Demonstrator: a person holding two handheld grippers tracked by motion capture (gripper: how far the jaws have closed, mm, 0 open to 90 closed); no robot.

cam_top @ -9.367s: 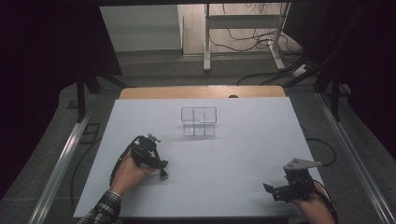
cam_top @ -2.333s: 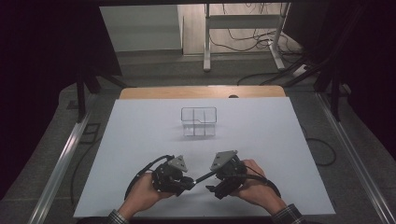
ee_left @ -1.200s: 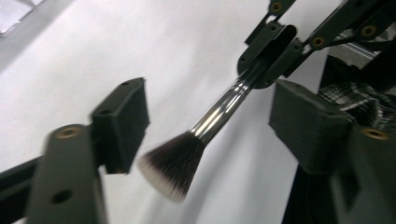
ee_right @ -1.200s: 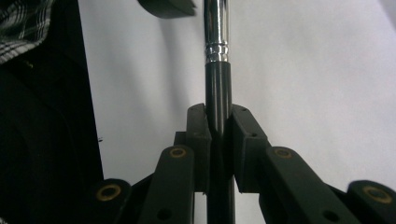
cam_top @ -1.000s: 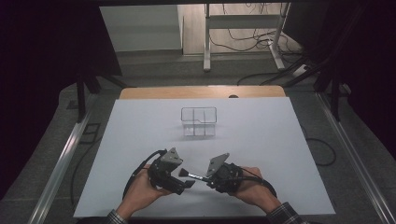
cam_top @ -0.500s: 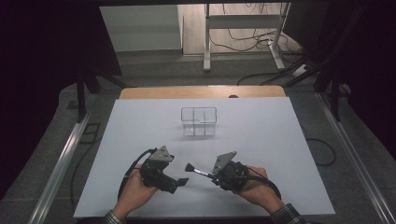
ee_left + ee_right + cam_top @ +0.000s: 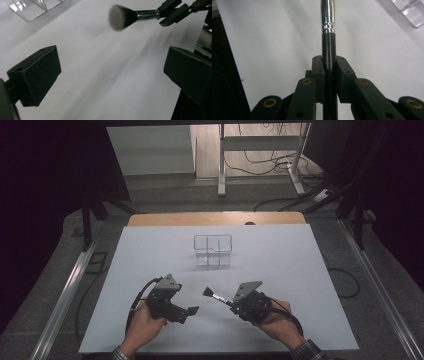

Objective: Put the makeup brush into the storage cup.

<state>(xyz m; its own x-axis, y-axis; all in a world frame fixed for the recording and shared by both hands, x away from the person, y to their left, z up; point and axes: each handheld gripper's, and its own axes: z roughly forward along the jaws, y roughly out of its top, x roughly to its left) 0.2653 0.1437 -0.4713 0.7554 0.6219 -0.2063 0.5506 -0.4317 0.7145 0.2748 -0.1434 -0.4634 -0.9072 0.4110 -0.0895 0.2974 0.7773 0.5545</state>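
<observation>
Right gripper view: brush [image 7: 328, 45] handle clamped between right gripper [image 7: 329, 75] fingers.

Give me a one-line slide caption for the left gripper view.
Open left gripper over the white table, facing a makeup brush clamped in the right gripper.
</observation>
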